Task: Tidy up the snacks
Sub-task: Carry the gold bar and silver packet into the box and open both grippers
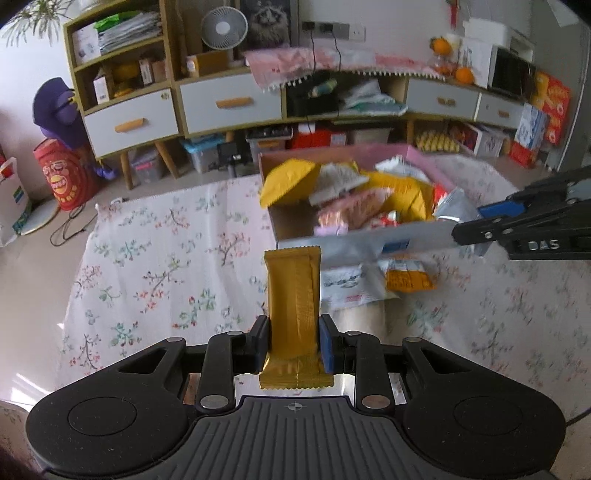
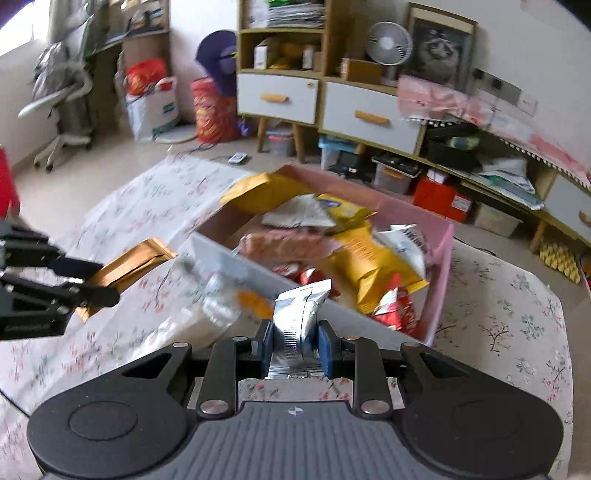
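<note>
Clamped between the left hand-held gripper's (image 1: 294,341) pads, one gold snack bar (image 1: 293,295) hangs just short of the pink box (image 1: 430,162); the right hand-held gripper (image 2: 295,343) grips one silver packet (image 2: 300,314) beside that box. Best carried over the rim before letting go. Two loose packets lie before the box.

Tablecloth (image 1: 155,258): white, scattered with pink, red and green blossom sprigs on dark twigs.
Snack bar (image 1: 293,295): metallic gold wrapper, plain.
Snack packet (image 2: 301,314): shiny silver foil.
Box (image 2: 439,258): pale pink walls, brown cardboard inside.
Large bag in box (image 1: 286,181): mustard yellow.
Chip bag (image 2: 373,269): yellow with white top.
Left gripper (image 1: 294,341): black body, blue pads.
Right gripper (image 2: 295,343): black body, blue pads.
Drawers (image 1: 229,101): white fronts, orange-tan handles, light wood frame.
Fan (image 1: 224,27): white.
Floor bag (image 1: 61,177): red with yellow print.
</note>
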A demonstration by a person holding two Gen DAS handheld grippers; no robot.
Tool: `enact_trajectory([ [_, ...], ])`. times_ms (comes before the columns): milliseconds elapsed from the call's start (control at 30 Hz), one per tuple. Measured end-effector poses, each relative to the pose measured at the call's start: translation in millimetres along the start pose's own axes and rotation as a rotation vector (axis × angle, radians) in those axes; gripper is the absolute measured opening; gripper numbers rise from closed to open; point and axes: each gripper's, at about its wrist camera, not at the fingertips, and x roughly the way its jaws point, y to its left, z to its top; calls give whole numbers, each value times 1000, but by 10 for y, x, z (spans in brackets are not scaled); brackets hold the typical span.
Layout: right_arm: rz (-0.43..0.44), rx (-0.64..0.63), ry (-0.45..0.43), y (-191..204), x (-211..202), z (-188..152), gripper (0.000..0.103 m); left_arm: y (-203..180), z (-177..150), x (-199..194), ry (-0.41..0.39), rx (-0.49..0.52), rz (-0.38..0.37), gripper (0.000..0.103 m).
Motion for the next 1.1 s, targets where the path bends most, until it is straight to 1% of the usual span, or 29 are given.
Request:
enact_trajectory([
  [133,-2,38,-22,-94,1,75,0,-36,77,-61,-16,-24,-15,26],
  [233,15,81,-38,-185,17,139,0,-107,172,19,-17,-17,1,25],
  [400,29,155,-42,-335,139,211,0,-182,407,250,0,-10,-5,26],
  [467,31,184,-36,-378,215,221,0,-197,521,374,14,-2,2,25],
  [567,35,212,-24,-416,305,225,0,-223,697,590,60,15,1,25],
  [700,46,221,-10,-441,368,222,1,-240,832,771,118,31,9,25],
  [833,76,239,-2,-510,413,230,1,-259,911,878,158,44,49,25],
  [1000,98,270,2,-567,465,241,1,-277,965,1018,200,44,61,25],
  [1100,120,293,0,-578,483,251,1,-300,1002,1090,202,45,59,25],
])
